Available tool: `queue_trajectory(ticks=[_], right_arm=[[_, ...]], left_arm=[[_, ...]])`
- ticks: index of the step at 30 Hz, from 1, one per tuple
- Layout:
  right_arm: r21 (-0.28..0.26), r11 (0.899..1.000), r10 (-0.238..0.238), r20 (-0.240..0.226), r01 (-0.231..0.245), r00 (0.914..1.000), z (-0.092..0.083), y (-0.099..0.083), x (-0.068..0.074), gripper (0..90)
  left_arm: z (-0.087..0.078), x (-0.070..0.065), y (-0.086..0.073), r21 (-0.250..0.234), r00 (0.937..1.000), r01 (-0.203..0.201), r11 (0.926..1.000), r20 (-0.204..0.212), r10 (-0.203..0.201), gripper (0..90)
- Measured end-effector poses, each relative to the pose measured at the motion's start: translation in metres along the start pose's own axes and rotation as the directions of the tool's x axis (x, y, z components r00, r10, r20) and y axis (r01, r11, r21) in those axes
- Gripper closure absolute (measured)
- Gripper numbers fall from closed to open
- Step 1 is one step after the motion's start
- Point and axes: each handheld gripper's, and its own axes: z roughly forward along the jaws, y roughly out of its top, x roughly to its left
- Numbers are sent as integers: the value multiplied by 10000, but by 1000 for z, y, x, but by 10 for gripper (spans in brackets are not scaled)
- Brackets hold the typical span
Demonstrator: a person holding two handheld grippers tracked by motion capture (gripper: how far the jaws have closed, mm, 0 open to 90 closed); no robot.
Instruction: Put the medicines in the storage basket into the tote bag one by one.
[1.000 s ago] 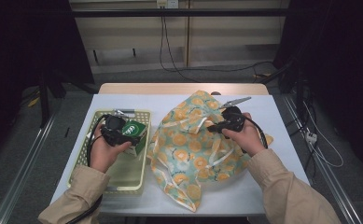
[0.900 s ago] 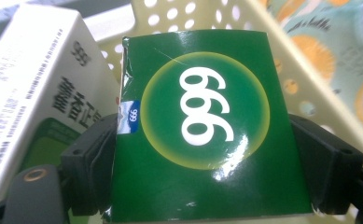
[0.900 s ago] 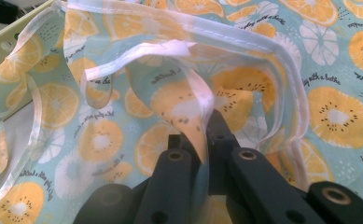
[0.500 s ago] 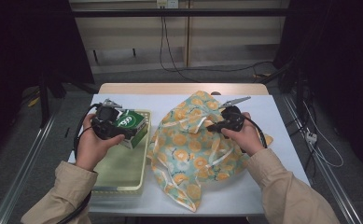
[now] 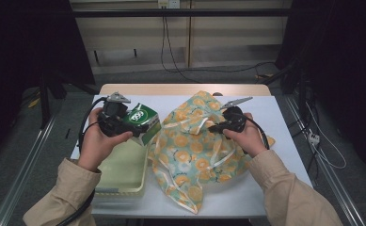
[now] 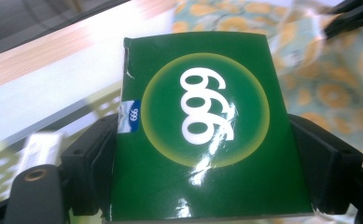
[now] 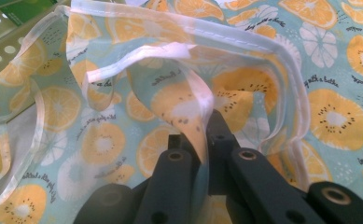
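My left gripper is shut on a green box printed with white digits, and holds it in the air above the pale green tray. In the left gripper view the green box sits between both black jaws, which press on its sides. A fruit-print cloth bag lies at the middle of the white table. My right gripper is shut on the bag's edge and holds it up. The right gripper view has the bag's fabric pinched between the closed jaws, with the white trim of the bag's mouth arched above.
The perforated tray's rim lies just left of the bag. A white table surface extends to the right of the bag. Cables run off the table's right side. Rails and floor surround the table.
My left gripper has risen out of the tray with the green box and shifted toward the bag. The right gripper has stayed still on the bag.
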Motion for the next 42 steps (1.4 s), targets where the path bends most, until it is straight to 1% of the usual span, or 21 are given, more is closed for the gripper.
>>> queue_trajectory(ticks=[7, 12, 13, 14, 15, 16, 22, 23, 24, 26, 29, 30, 31, 32, 33, 34, 35, 37, 38, 41, 42], right_arm=[[19, 10000, -25, 20, 25, 10000, 0, 3, 1, 888], [62, 10000, -61, 30, 61, 10000, 1, 4, 2, 888], [46, 10000, -64, 39, 64, 10000, 1, 5, 1, 888], [46, 10000, -35, 42, 35, 10000, 1, 5, 1, 888], [55, 10000, -27, 48, 27, 10000, 1, 6, 1, 888], [73, 10000, -27, 55, 27, 10000, 0, 6, 1, 888], [39, 10000, -46, 64, 46, 10000, -2, 7, 1, 888], [27, 10000, -50, 70, 50, 10000, -3, 7, 1, 888], [31, 10000, -29, 83, 29, 10000, -3, 7, 1, 887], [3, 10000, -51, 98, 51, 9999, -4, 8, 1, 888], [-42, 10000, -61, 122, 62, 9999, -6, 9, 2, 888], [-37, 10000, -61, 142, 61, 9999, -7, 10, 2, 888], [-53, 10000, -73, 165, 74, 9998, -8, 10, 2, 888], [-82, 10000, -46, 197, 48, 9998, -10, 11, 2, 888], [-110, 9999, -61, 234, 63, 9997, -11, 12, 1, 887], [-140, 9999, -60, 255, 64, 9997, -12, 13, 1, 888], [-153, 9999, -46, 280, 50, 9996, -13, 14, 1, 888], [-168, 9998, -58, 325, 63, 9995, -14, 16, 1, 888], [-174, 9998, -65, 343, 71, 9994, -14, 17, 1, 888], [-216, 9997, -76, 345, 83, 9994, -13, 19, 1, 888], [-211, 9997, -94, 329, 101, 9994, -13, 20, 2, 888]], left_arm=[[12, -26, 4, -29, 9952, -505, 9987, 837, 505, 176], [24, -44, 4, -52, 9873, -838, 9965, 1346, 838, 176], [26, -49, 4, 11, 9882, -947, 9955, 1213, 939, 176], [30, -51, 4, -64, 9833, -963, 9953, 1548, 961, 176], [32, -55, 4, -92, 9820, -925, 9957, 1647, 928, 176], [35, -58, 5, -61, 9789, -1092, 9940, 1732, 1086, 176], [56, -78, 3, 198, 9659, -1505, 9884, 2158, 1428, 176], [60, -82, 3, 350, 9697, -1616, 9862, 1910, 1521, 176], [65, -82, 2, 500, 9614, -1703, 9841, 2275, 1548, 176], [75, -85, 0, 694, 9631, -1847, 9803, 2114, 1665, 176], [87, -87, -1, 735, 9626, -1720, 9824, 2245, 1517, 176], [90, -87, -1, 841, 9588, -1827, 9796, 2355, 1587, 176], [93, -88, -1, 868, 9590, -1881, 9783, 2312, 1639, 176], [95, -91, -1, 1027, 9636, -2079, 9727, 1925, 1856, 175], [99, -91, 0, 950, 9555, -2017, 9748, 2377, 1746, 175], [102, -94, 0, 920, 9617, -1924, 9770, 2156, 1691, 175], [105, -94, 0, 908, 9535, -1969, 9762, 2494, 1692, 175], [110, -99, 1, 880, 9523, -1917, 9775, 2578, 1635, 175], [113, -101, 1, 963, 9497, -2038, 9743, 2609, 1729, 175], [123, -103, 3, 989, 9550, -2244, 9695, 2202, 1986, 174], [125, -103, 3, 1041, 9666, -2068, 9728, 1754, 1868, 174]])
